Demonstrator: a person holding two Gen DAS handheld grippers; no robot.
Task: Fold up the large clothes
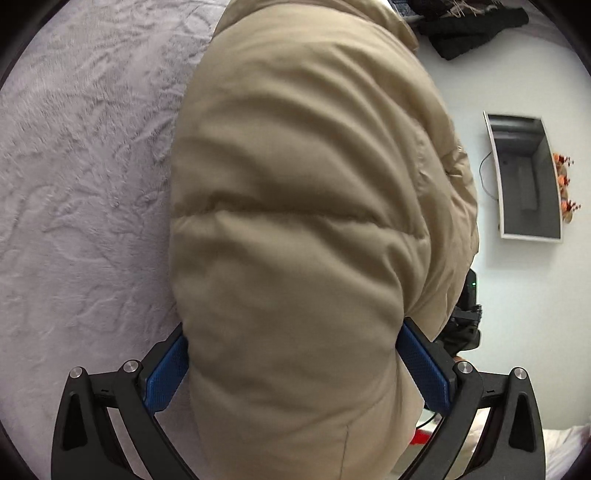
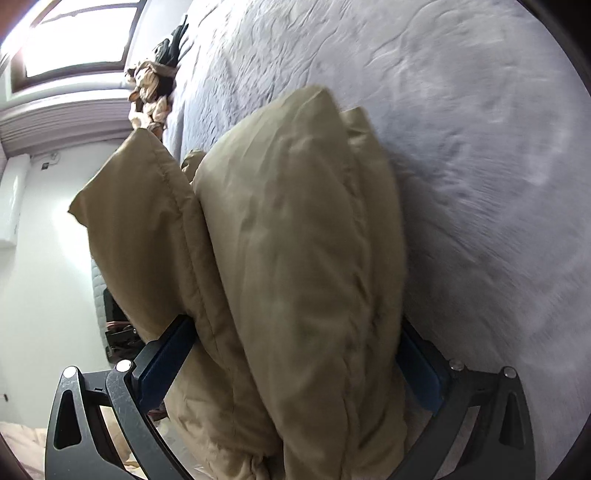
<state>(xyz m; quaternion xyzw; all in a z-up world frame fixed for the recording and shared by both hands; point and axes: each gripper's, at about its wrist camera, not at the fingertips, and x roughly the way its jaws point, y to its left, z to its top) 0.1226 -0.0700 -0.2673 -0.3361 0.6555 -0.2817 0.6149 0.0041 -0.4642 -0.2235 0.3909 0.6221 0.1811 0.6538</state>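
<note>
bed cover: pale grey plush, brushed into swirls, filling much of both views
walls: plain white
wall recess: white-framed, grey inside, orange flowers at its edge, a thin cable beside it
window: bright daylight, dark frame
dark clothes: heaped at the bed's far edge
white unit: mounted on the wall

Your left black two-finger gripper with blue textured pads is clamped across a thick fold of the puffy beige quilted jacket. Your right black gripper with blue pads likewise pinches bunched jacket layers, jaws spread wide by the padding.
</note>
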